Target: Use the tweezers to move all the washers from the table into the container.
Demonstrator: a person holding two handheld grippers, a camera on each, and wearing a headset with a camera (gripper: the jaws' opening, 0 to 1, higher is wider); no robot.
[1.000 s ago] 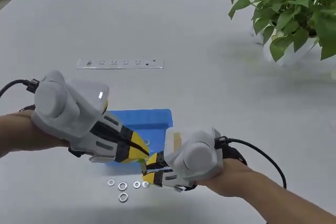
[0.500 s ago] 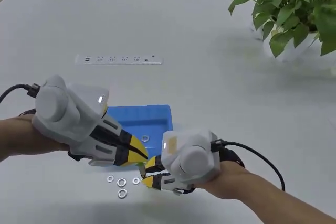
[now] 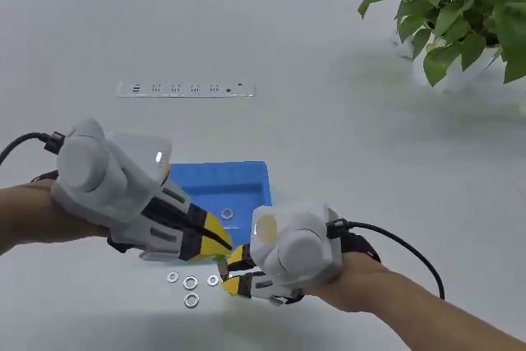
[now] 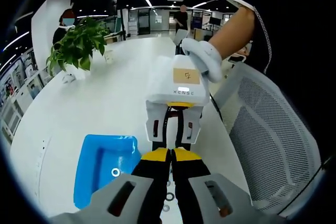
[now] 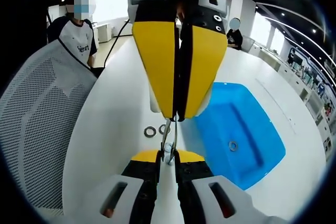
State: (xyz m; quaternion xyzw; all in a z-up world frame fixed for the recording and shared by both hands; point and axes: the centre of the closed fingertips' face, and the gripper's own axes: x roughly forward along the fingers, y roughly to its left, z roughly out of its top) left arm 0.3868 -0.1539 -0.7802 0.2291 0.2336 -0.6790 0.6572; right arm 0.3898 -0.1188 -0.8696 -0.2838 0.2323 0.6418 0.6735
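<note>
The pick-up step is in hand, as I judge it: four washers (image 3: 191,284) lie loose on the table (image 3: 345,121) just off the edge of the container (image 3: 246,177) nearest the person. One washer (image 3: 227,215) already lies inside the container, towards that same edge. The two tongs meet nose to nose above the loose group, just outside the container. In the right gripper view the left tongs (image 5: 177,115) are pressed together. The thin metal tweezers (image 5: 169,139) come out from between their tips and run down into the right tongs (image 5: 168,157), which sit close on either side of them, so both look clamped on the tweezers. Whether a washer sits in the tweezers' points I cannot tell. Next, by my reckoning, the points must come down over one washer beside the container, pinch it by the rim, lift it over the container's wall and let go. A flat washer on a smooth table may slide away from the points
</note>
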